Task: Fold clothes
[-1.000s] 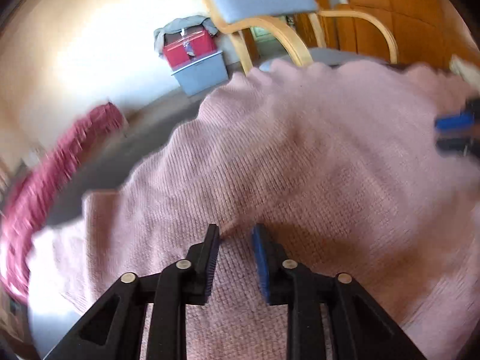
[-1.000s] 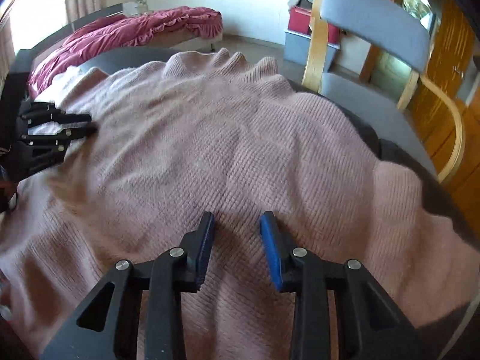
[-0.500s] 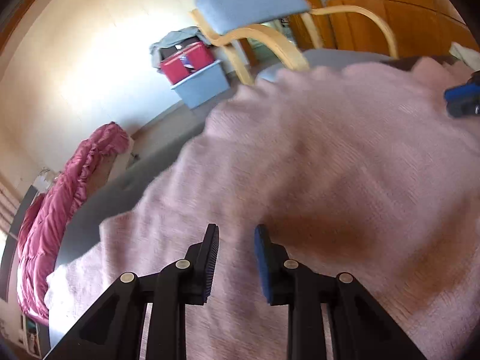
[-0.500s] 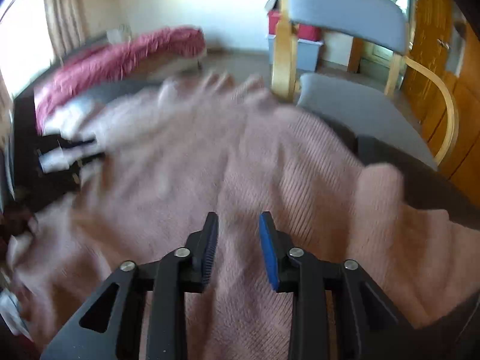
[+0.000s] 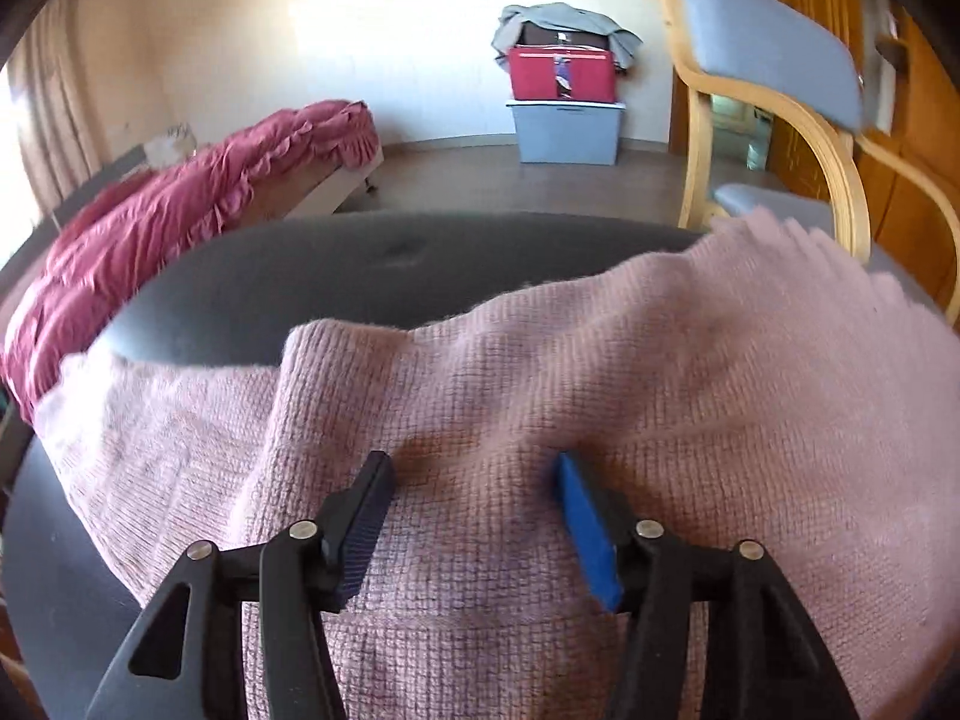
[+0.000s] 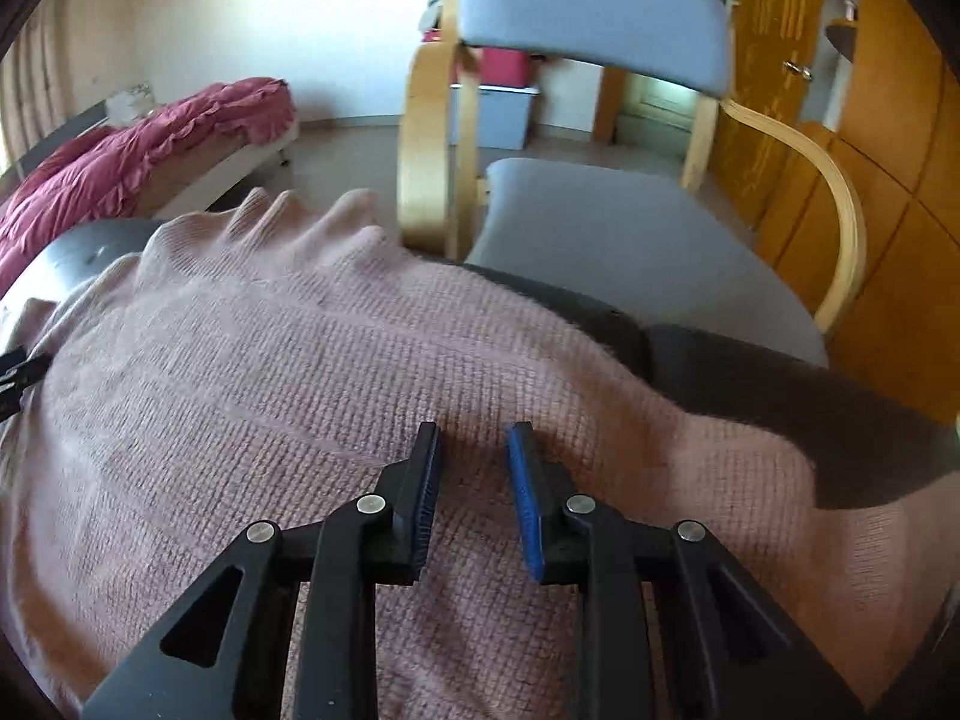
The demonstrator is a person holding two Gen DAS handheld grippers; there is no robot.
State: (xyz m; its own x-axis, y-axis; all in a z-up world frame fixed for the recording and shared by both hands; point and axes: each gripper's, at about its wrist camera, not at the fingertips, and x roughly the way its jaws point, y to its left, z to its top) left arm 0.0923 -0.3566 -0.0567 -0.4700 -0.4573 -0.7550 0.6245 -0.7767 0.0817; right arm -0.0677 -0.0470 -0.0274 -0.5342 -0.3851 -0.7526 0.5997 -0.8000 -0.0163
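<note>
Folding pink sweater [image 5: 630, 372] on dark table [image 5: 288, 276], barely begun: left gripper [image 5: 474, 480] just opened wide, right gripper [image 6: 474, 450] narrow, pinching knit.

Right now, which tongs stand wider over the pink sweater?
The left tongs: jaws just opened, spread wide over the pink sweater. The right tongs show a narrow gap that has been closing, with knit between.
</note>
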